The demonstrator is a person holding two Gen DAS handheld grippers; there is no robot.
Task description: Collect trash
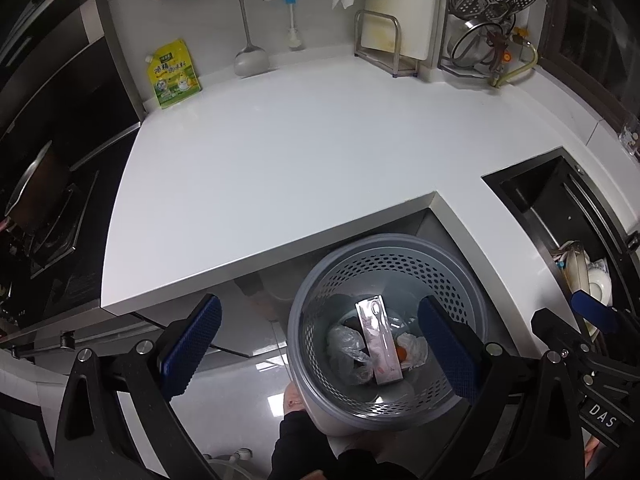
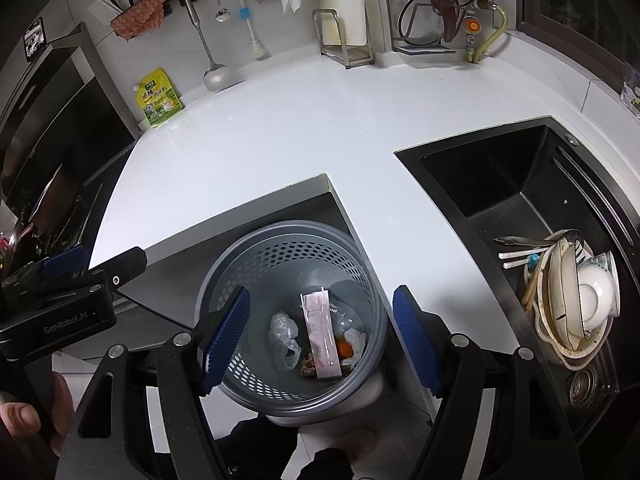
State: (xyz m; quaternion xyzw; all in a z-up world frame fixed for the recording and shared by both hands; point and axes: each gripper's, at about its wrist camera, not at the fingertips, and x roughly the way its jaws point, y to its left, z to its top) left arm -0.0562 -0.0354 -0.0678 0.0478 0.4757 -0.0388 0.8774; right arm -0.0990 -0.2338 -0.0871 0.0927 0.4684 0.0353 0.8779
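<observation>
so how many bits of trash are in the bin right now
4 that I can make out in the grey perforated bin: a pink-white flat packet in the middle, a crumpled clear bag to its left, a clear cup and an orange-stained tissue to its right. More may be hidden underneath.

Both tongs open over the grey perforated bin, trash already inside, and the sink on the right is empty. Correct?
Not quite: the sink isn't empty. The right wrist view shows stacked bowls and plates with chopsticks in its near end. The rest holds: left tongs and right tongs are open over the grey perforated bin, trash inside.
</observation>
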